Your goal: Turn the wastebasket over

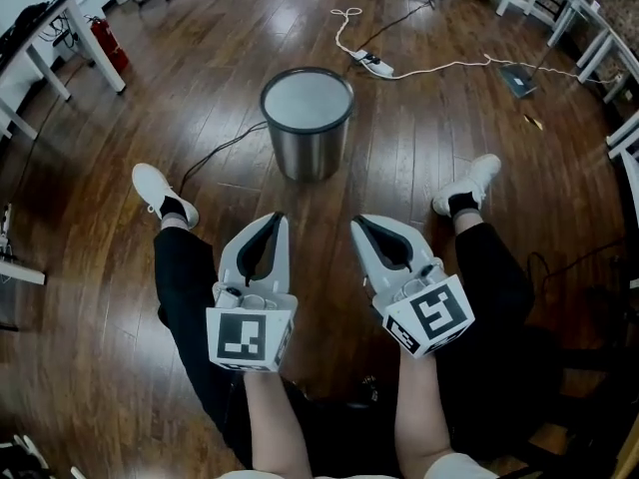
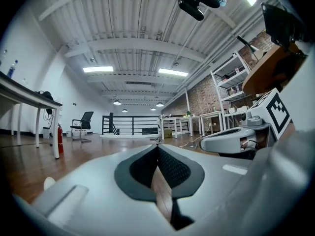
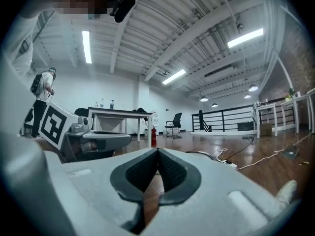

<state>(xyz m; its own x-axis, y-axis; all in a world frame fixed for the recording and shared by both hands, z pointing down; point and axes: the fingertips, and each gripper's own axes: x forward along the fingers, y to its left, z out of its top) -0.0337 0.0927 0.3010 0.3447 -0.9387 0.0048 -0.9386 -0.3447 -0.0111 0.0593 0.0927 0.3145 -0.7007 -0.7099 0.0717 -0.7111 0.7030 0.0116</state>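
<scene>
Brushed steel makes up the wastebasket (image 1: 308,138), a round bin that stands on the dark wooden floor (image 1: 419,158) ahead of both grippers, well apart from their tips and roughly on the line that runs out between them. Its wall narrows slightly towards the floor and carries soft vertical reflections. Its upper face is a pale grey disc ringed by a dark rim, and whether that disc is the open mouth or a closed base cannot be told. A thin black cable (image 1: 215,153) curves across the boards to the foot of the bin on the left gripper's side. Beyond the bin, a white cord with a power strip (image 1: 374,64) lies on the boards. The left gripper (image 1: 272,223) is pressed together, its dark pads meeting in a thin seam with nothing between them, as the left gripper view confirms. The right gripper (image 1: 361,225) is likewise pressed together and empty, its pads meeting at the tip. The two are held side by side, near each other but not touching, both aimed towards the bin. A white shoe (image 1: 160,190) rests on the floor outside the left gripper and another (image 1: 474,180) outside the right.
</scene>
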